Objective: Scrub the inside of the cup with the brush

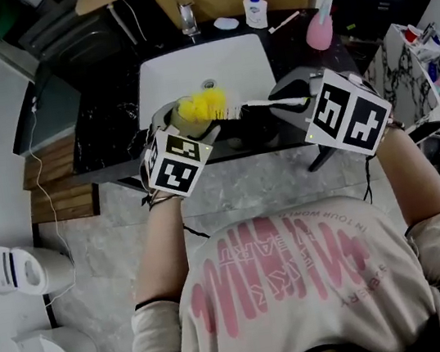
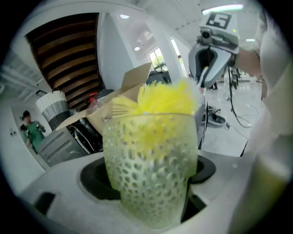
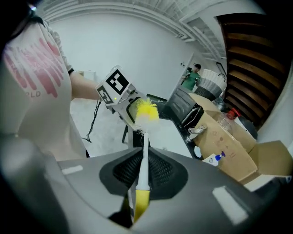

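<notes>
A clear dimpled cup (image 2: 151, 167) is clamped in my left gripper (image 2: 149, 196), lying sideways over the front edge of the sink in the head view, where the cup (image 1: 180, 118) shows beside my left gripper (image 1: 173, 149). A brush (image 3: 143, 151) with a white stem and yellow bristles (image 3: 146, 111) is held by my right gripper (image 3: 137, 208), shut on its yellow handle. The brush's yellow bristles (image 1: 207, 103) sit in the cup's mouth, the bristles (image 2: 160, 101) spilling past the rim. My right gripper (image 1: 299, 102) is to the cup's right.
A white sink basin (image 1: 203, 70) sits in a black counter (image 1: 105, 131), with a tap (image 1: 188, 17), a soap bottle (image 1: 255, 8) and a pink item (image 1: 319, 31) at the back. A cardboard box (image 3: 233, 146) stands behind. A white bin (image 1: 11, 270) is on the floor at left.
</notes>
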Action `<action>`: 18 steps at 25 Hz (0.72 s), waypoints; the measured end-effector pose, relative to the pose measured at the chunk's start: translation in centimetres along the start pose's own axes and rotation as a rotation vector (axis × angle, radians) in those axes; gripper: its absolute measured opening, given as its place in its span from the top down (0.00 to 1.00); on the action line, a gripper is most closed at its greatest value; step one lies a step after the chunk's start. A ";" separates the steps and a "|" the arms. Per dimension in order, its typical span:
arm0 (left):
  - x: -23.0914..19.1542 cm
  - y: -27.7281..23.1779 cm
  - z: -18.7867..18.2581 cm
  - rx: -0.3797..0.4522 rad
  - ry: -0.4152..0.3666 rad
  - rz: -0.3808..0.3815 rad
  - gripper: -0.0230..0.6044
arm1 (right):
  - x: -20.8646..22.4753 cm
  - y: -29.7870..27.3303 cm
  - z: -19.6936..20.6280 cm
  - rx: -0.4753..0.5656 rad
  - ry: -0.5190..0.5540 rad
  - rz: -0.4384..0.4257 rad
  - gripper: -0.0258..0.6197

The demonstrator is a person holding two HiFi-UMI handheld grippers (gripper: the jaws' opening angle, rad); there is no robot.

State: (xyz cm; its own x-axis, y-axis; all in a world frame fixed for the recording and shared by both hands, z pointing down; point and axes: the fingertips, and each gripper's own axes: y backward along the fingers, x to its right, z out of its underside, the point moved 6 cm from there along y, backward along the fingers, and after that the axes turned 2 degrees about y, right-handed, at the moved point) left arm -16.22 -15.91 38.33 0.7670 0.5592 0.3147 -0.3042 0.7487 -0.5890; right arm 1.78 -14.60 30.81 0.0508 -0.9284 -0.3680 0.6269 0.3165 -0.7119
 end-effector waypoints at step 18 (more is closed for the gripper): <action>-0.6 2.6 -3.3 0.364 0.446 0.055 0.34 | 0.5 0.2 1.1 0.352 -0.327 0.043 0.88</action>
State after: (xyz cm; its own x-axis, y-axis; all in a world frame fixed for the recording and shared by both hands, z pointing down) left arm -15.59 -15.51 34.16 0.8845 0.4557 -0.1000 -0.4647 0.8411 -0.2768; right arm 2.80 -15.22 31.10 0.2890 -0.9463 -0.1448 0.8410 0.3232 -0.4338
